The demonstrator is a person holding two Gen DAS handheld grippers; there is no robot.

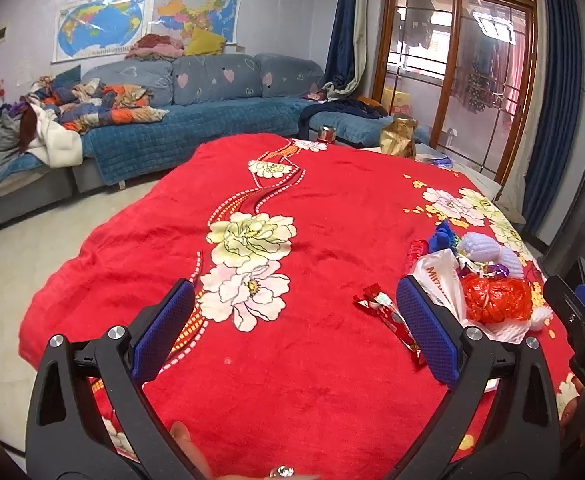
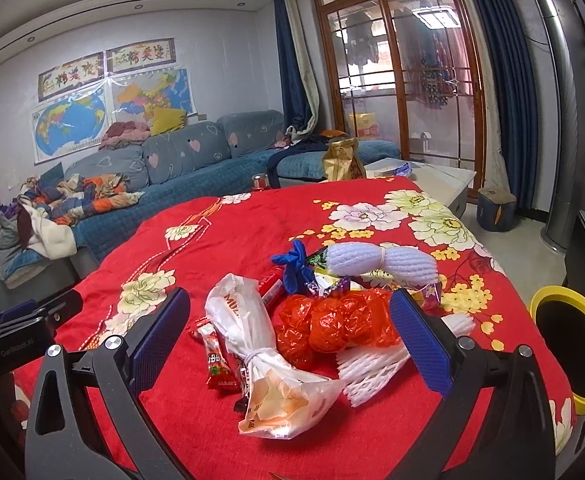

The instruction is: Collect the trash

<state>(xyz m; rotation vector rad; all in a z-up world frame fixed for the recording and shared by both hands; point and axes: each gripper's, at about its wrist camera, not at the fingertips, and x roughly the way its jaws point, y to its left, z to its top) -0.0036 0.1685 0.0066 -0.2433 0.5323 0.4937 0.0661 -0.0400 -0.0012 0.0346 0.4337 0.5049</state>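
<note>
The right gripper has its fingers wide open and empty over the trash near the bench's right side, where the light, crinkly white plastic bag looks easiest to grab at its tied knot.

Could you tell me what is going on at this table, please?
A person holds a gripper in each hand over a red floral blanket. Both the left gripper and the right gripper are open and empty. The trash pile of bags, wrappers and foam netting lies untouched, with a yellow-rimmed bin waiting at the right edge.
</note>
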